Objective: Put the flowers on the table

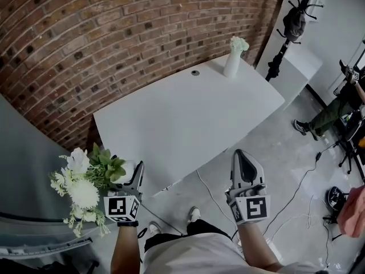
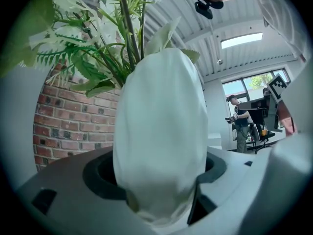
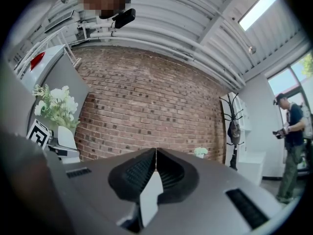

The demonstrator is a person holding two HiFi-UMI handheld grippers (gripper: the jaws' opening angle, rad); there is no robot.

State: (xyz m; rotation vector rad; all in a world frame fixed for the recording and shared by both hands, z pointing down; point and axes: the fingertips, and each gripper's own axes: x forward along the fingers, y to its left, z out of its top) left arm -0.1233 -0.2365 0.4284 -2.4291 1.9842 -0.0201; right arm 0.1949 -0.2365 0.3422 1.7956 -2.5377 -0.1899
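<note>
My left gripper (image 1: 134, 174) is shut on a white vase (image 2: 159, 131) that holds a bunch of white flowers with green leaves (image 1: 85, 182). The bunch leans out to the left, below the near left corner of the white table (image 1: 171, 124). In the left gripper view the vase fills the space between the jaws, with stems and leaves (image 2: 98, 48) rising above it. My right gripper (image 1: 244, 165) is shut and holds nothing; it hangs in front of the table's near edge. A second white vase with pale flowers (image 1: 233, 59) stands at the table's far right corner.
A brick wall (image 1: 114, 33) runs behind the table. A black coat stand (image 1: 285, 33) rises at the far right beside a white cabinet (image 1: 302, 67). A grey cabinet (image 1: 23, 187) is at my left. Cables (image 1: 296, 193) lie on the floor, and a person's leg (image 1: 319, 119) shows to the right.
</note>
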